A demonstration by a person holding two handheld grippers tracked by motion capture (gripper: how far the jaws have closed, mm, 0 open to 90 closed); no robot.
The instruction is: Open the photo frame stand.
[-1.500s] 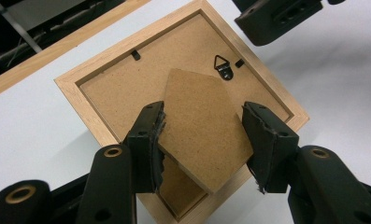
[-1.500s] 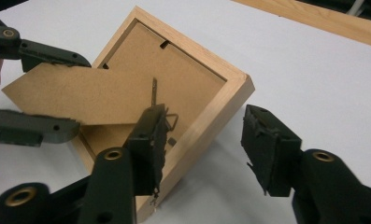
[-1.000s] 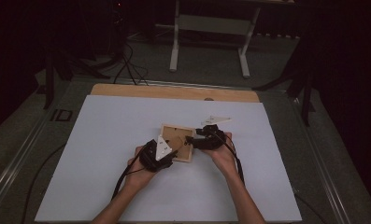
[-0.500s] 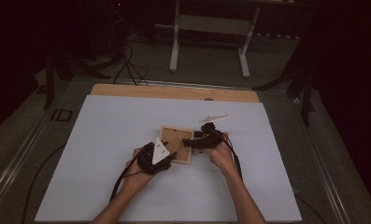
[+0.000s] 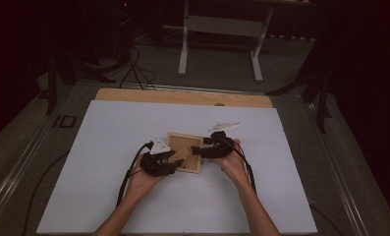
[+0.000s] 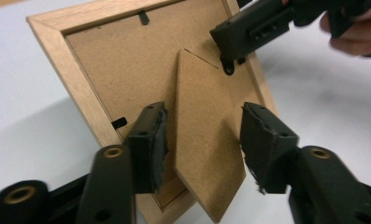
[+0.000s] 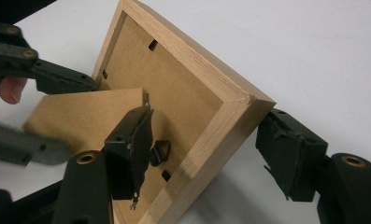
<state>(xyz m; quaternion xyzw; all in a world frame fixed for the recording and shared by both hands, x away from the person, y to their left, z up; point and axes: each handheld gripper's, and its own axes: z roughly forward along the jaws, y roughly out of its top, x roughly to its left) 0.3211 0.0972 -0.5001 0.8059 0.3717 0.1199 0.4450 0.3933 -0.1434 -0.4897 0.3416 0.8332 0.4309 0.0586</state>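
My left gripper straddles the brown cardboard easel flap, its jaws spread and just been closing, not yet pressing. The flap's long axis runs away from me. It hinges off the light wooden picture frame, lying face down mid-table on the white sheet. My right gripper brackets the frame's corner, jaws apart.

Dim, dark-edged high view; gripper views brighter, sharp, with soft shadows.
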